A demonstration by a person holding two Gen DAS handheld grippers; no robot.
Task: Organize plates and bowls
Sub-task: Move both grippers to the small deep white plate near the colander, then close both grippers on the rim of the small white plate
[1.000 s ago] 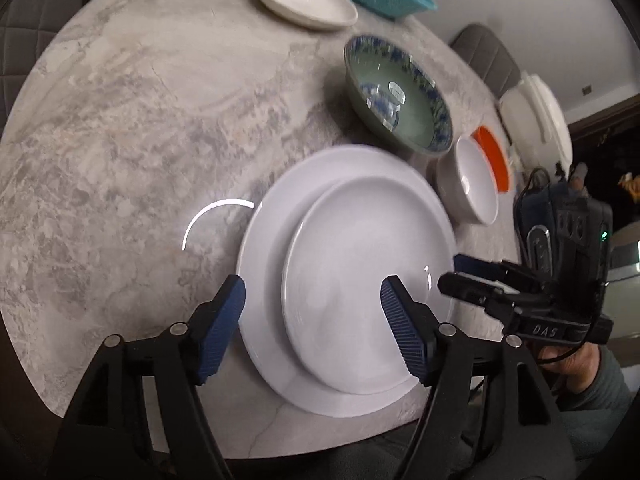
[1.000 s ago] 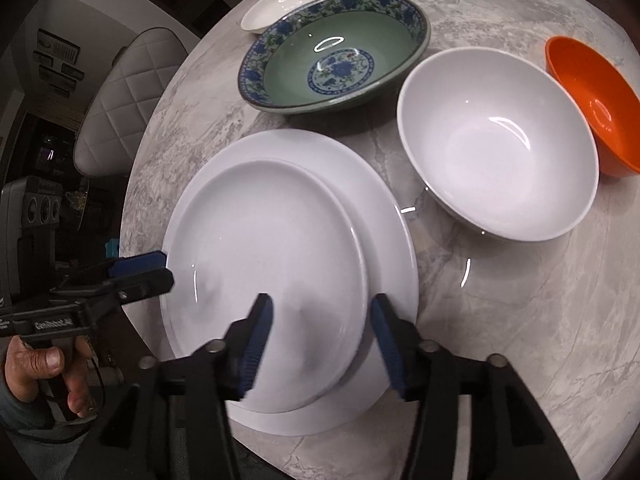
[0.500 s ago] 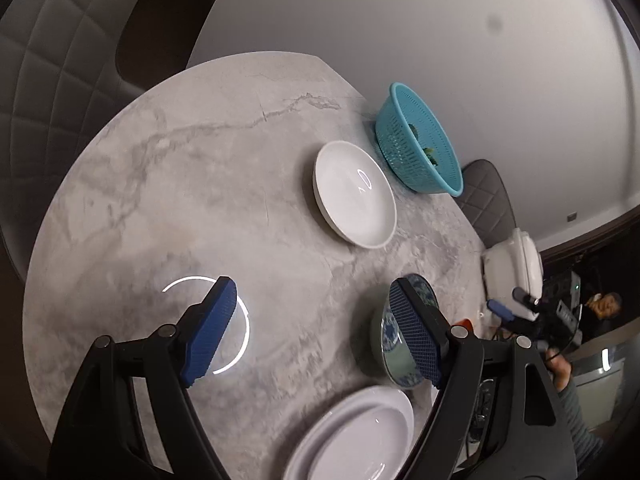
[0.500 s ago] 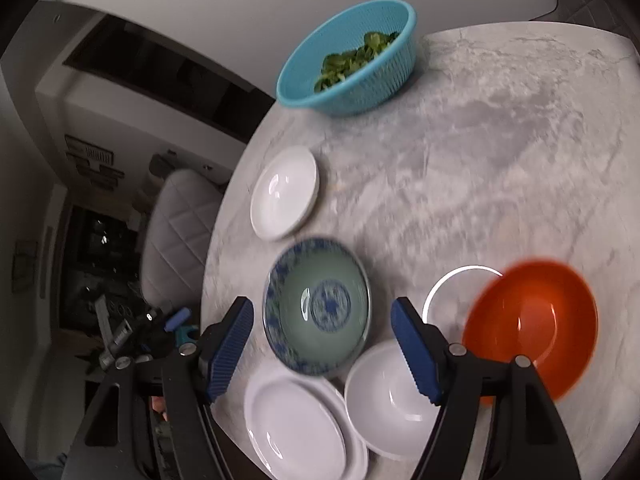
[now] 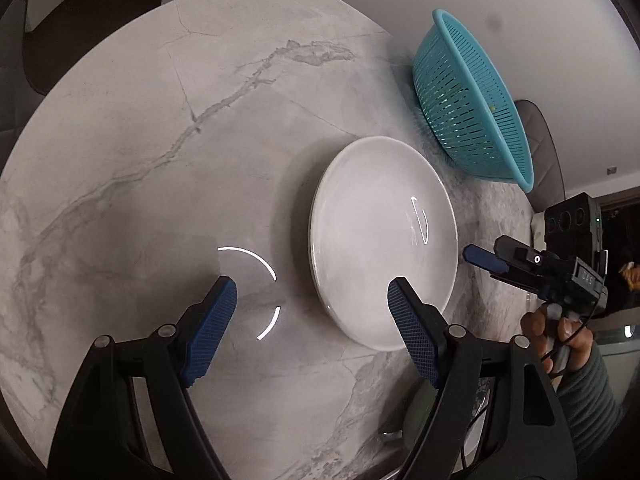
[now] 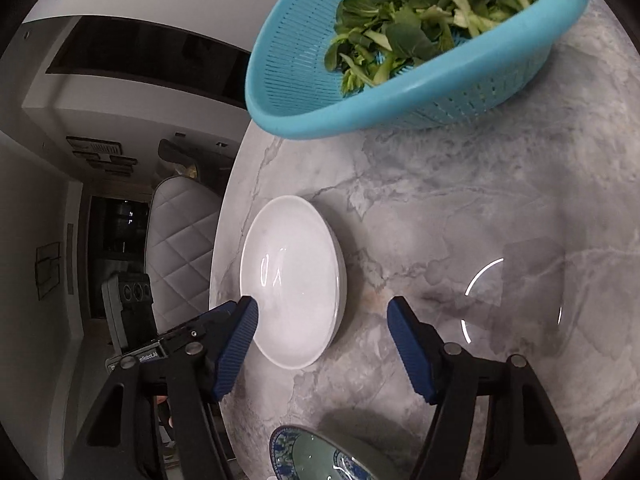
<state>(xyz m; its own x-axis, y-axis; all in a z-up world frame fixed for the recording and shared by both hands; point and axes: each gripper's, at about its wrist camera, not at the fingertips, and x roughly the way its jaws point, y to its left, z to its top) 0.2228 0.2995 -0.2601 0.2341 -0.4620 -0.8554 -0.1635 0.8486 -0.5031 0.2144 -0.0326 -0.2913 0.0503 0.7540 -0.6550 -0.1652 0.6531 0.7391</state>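
A small white plate [image 5: 382, 240] lies on the marble table [image 5: 160, 160], near the blue basket. My left gripper [image 5: 312, 320] is open and empty, hovering just before the plate's near edge, its right finger over the rim. My right gripper [image 6: 322, 340] is open and empty, its left finger beside the same plate [image 6: 294, 280]. The right gripper also shows in the left wrist view [image 5: 486, 259] at the plate's right side. The rim of a blue-patterned green bowl [image 6: 316, 454] peeks in at the bottom of the right wrist view.
A turquoise plastic colander [image 5: 468, 100] stands behind the plate; it holds green leaves [image 6: 420, 12]. A grey quilted chair [image 6: 176, 240] stands beyond the table's edge. The table edge [image 6: 224, 240] runs close to the plate's left side.
Both grippers have moved from the stacked large plates up and across the table to the small white plate by the colander. Both stayed open.
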